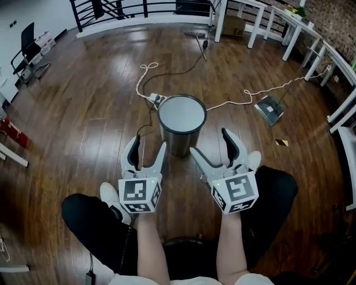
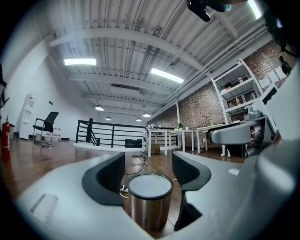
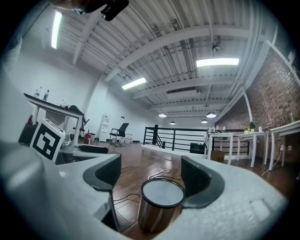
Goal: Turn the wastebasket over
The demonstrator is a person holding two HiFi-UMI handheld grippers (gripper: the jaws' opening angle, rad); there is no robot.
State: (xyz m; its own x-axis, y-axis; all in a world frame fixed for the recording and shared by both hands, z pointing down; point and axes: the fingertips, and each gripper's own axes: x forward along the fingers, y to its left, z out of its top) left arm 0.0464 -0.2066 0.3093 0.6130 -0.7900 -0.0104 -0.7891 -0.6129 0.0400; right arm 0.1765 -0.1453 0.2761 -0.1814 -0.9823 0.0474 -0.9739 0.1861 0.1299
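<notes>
On the floor: the wastebasket (image 1: 181, 123) stood on end on dark wood planks (image 1: 83, 111). It was a steel cylinder with a dark rim and a flat grey face up. Whether that face was a lid or the base could not be told.
Left tongs (image 1: 149, 143): released, with the jaws wide apart and nothing gripped. They pointed level toward the wastebasket's near left side, the inner jaw tip near it but apart.
Right tongs (image 1: 209, 140): released too, jaws spread and empty. They aimed at the near right side, the inner tip just beside the steel wall and not touching.
Between tongs and wastebasket: a strip of bare floor. In both gripper views the wastebasket showed through the gap, ahead of the pads.
Behind the wastebasket: a power strip (image 1: 157, 99) lay just beside the far left rim, and a white cable (image 1: 148, 66) looped away from it.
To its right: a second white cable (image 1: 225, 103) ran off toward a flat grey box (image 1: 270, 109), well apart from the wastebasket. A small yellow-and-black tag (image 1: 282, 142) lay nearer the person.
Person: knees in dark trousers (image 1: 92, 220) flanked the tongs. One white shoe (image 1: 111, 195) sat by the left tongs, and the other shoe (image 1: 253, 160) by the right.
Room edges: a chair (image 1: 23, 55) stood at far left and a red extinguisher (image 2: 5, 138) by the left wall. A black railing (image 1: 119, 10) ran across the back. A cardboard box (image 1: 233, 25) sat under white tables (image 1: 257, 28) at far right.
</notes>
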